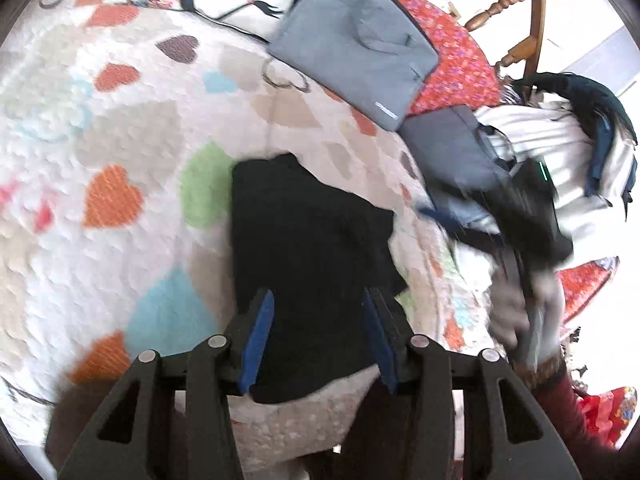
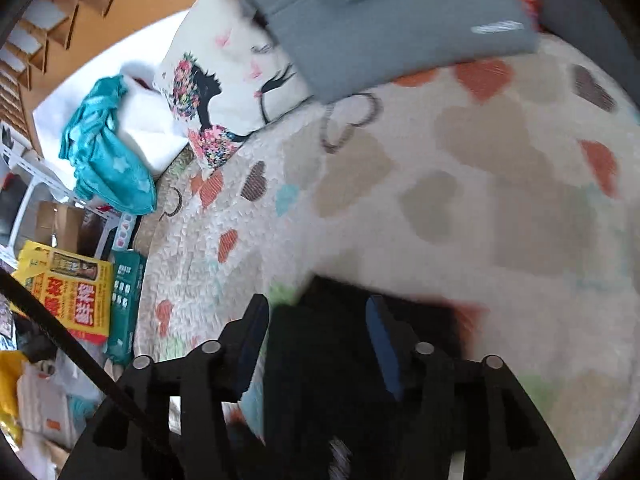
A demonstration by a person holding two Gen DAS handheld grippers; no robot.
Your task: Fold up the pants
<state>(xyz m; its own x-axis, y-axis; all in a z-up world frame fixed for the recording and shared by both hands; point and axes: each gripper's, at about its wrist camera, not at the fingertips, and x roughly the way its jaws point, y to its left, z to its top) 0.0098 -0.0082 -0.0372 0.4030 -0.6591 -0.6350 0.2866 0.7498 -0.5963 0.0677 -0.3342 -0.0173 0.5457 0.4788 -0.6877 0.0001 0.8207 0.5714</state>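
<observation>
Black pants (image 1: 308,248) lie folded into a compact bundle on a white bedspread with coloured hearts (image 1: 120,128). My left gripper (image 1: 318,300) hovers over the near part of the pants, fingers apart, holding nothing. In the left wrist view the right gripper (image 1: 520,248) shows at the right, blurred, held in a hand. In the right wrist view the pants (image 2: 332,340) lie under and between my right gripper's fingers (image 2: 318,308), which are open and empty.
A grey laptop sleeve (image 1: 356,44) lies at the far side on a red floral cloth (image 1: 460,64). A second grey bag (image 1: 452,144) and a pile of clothes (image 1: 560,136) sit at the right. A printed pillow (image 2: 224,92) and teal cloth (image 2: 108,148) lie far left. Boxes (image 2: 72,292) stand beside the bed.
</observation>
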